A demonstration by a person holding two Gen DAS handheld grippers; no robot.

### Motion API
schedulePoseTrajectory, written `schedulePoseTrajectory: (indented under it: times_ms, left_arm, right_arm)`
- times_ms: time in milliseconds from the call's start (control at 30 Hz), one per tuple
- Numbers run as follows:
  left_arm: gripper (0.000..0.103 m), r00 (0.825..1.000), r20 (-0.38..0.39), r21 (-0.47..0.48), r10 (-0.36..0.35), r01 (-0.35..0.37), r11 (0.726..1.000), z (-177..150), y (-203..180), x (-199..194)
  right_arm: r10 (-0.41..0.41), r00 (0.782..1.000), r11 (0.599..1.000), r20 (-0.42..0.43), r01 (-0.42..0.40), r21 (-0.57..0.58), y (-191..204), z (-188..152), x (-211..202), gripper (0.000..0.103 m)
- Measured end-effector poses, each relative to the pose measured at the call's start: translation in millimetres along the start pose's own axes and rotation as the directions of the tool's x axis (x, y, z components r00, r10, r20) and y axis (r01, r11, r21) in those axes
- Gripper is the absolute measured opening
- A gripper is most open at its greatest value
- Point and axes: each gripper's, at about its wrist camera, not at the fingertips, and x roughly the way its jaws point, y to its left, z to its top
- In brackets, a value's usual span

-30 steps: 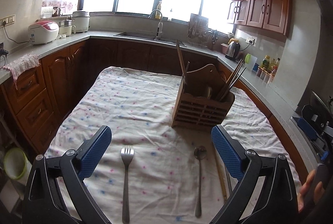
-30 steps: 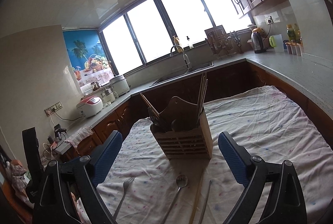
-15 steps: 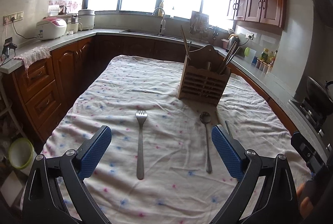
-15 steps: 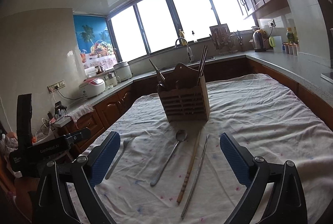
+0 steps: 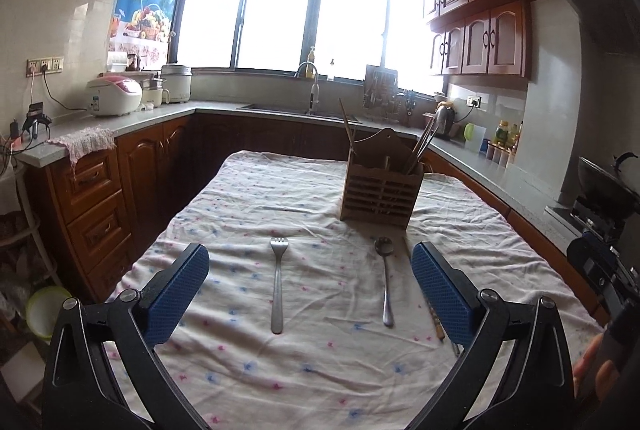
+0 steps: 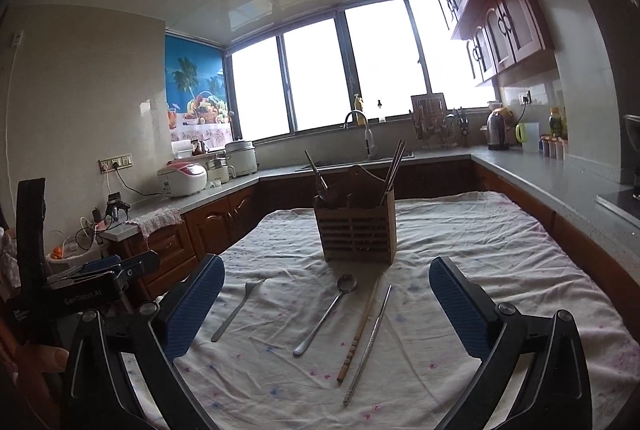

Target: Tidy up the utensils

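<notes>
- The left tool (image 5: 310,284), black-framed with blue ribbed pads, hangs spread wide and empty above the near end of the tabletop (image 5: 320,370), which is covered by a wrinkled white cloth with pink and blue specks.
- The right tool (image 6: 326,300), of the same build, is likewise spread wide and holds nothing.
- Between the left tool's pads lie a steel fork (image 5: 277,284), tines pointing away, and a steel spoon (image 5: 386,280) well apart to its right.
- Just right of the spoon, the right view shows a brown wooden chopstick (image 6: 359,326) and a slim metal chopstick (image 6: 370,338) lying side by side, close together.
- Beyond them stands a slatted wooden utensil holder (image 6: 356,230), upright, with chopsticks already leaning in its compartments.
- All four loose pieces lie flat on the cloth, so the task looks barely begun.
- Risks, as I judge them: thin flat metal on soft cloth may slip from the pads or pinch the fabric up with it; the two chopsticks sit so close that closing on one may drag the other; a careless drop-in could knock the light holder or the sticks leaning in it.
</notes>
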Motion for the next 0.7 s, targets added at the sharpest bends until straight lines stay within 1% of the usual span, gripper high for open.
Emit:
schedulePoseTrajectory:
  times_ms: [100, 233, 367, 433, 533, 700]
  left_arm:
    - [0.103, 1.0, -0.006, 0.022, 0.003, -0.003, 1.0, -15, -5, 2]
    - [0.103, 1.0, -0.011, 0.048, 0.02, -0.02, 0.999, -37, -12, 7]
    - [0.103, 0.999, -0.021, 0.074, 0.03, -0.029, 0.997, -53, -17, 11]
    - [0.103, 0.999, -0.019, 0.09, 0.035, -0.033, 0.995, -59, -20, 12]
    - [0.103, 0.999, -0.023, 0.117, 0.041, -0.038, 0.992, -63, -25, 13]
    - [0.103, 0.999, -0.025, 0.133, 0.035, -0.032, 0.991, -68, -31, 12]
  right_arm:
    - [-0.061, 0.998, 0.997, 0.014, 0.061, -0.037, 3, -18, -4, 0.103]
    - [-0.113, 0.994, 0.993, -0.011, 0.113, -0.039, -4, -41, 0, 0.103]
    - [-0.133, 0.99, 0.991, -0.044, 0.133, -0.017, -15, -55, 5, 0.103]
    - [-0.15, 0.988, 0.989, -0.046, 0.149, -0.018, -17, -60, 4, 0.103]
    - [-0.166, 0.985, 0.986, -0.048, 0.165, -0.014, -22, -65, 1, 0.103]
    - [-0.174, 0.983, 0.985, -0.054, 0.174, -0.005, -28, -69, -2, 0.103]
